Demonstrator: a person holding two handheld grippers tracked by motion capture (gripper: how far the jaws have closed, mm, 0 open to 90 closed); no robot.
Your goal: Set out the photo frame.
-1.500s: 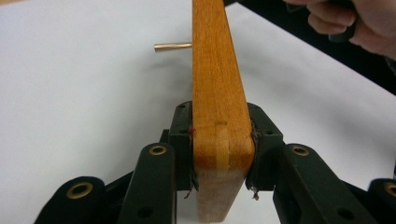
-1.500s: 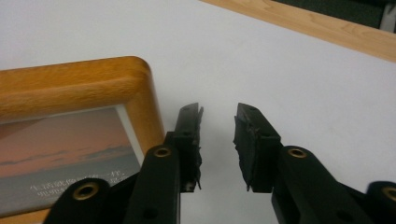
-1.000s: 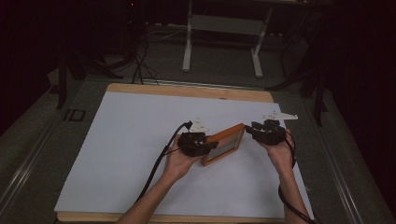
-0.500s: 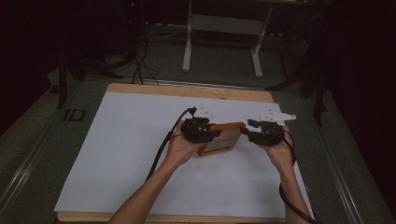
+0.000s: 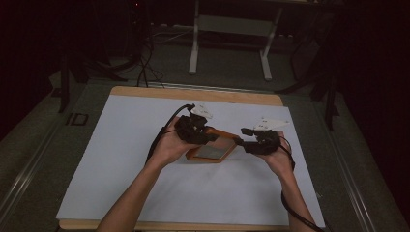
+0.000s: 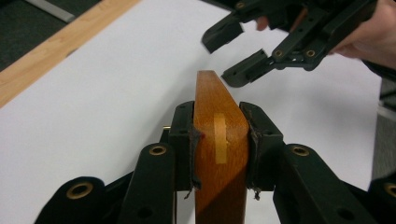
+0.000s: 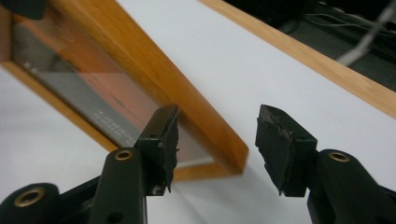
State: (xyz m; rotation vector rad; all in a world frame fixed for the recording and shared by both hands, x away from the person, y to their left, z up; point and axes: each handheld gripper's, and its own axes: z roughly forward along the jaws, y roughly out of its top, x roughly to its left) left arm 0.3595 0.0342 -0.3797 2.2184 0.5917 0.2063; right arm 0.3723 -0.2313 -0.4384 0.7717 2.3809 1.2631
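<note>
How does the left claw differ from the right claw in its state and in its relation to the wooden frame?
The left claw is shut on the wooden frame, its pads pressing both faces of the edge; the right claw stands open, its jaws having just been opening, and grips nothing. The frame sits between the left claw's jaws, while its corner lies just beyond the right claw's. Both are black, hand-held, over the white sheet.

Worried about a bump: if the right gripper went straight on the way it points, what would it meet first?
Most likely the wooden frame. The right gripper has open jaws, just been opening, with the frame's corner close ahead between them; the left gripper holds the frame. Depth is hard to judge.
</note>
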